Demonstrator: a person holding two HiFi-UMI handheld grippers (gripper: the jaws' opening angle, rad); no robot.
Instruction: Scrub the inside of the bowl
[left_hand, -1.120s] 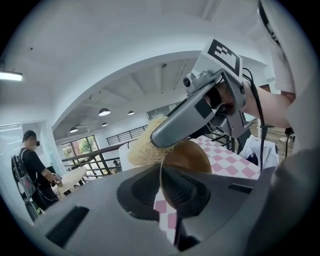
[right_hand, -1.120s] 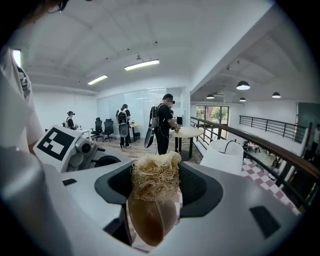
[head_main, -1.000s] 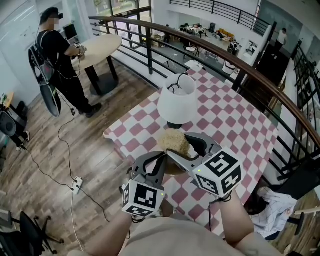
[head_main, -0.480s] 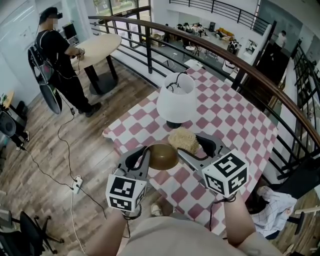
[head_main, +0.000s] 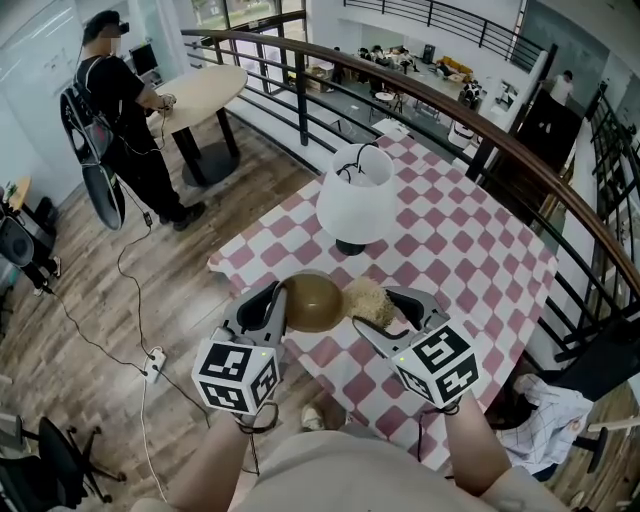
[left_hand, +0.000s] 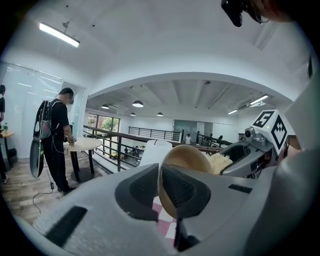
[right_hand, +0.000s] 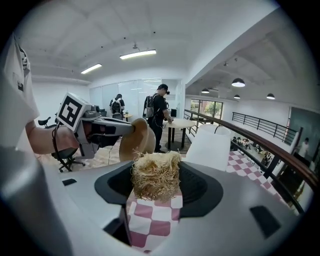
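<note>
Your left gripper (head_main: 278, 308) is clamped on the rim of a smooth, glossy brown bowl (head_main: 315, 302), held in the air and tipped on its edge. Just to its right, your right gripper (head_main: 386, 312) grips a pale, straw-coloured fibre scrubber (head_main: 366, 298) close against the bowl. A red-and-white checked tabletop (head_main: 470, 250) lies beneath both.
</note>
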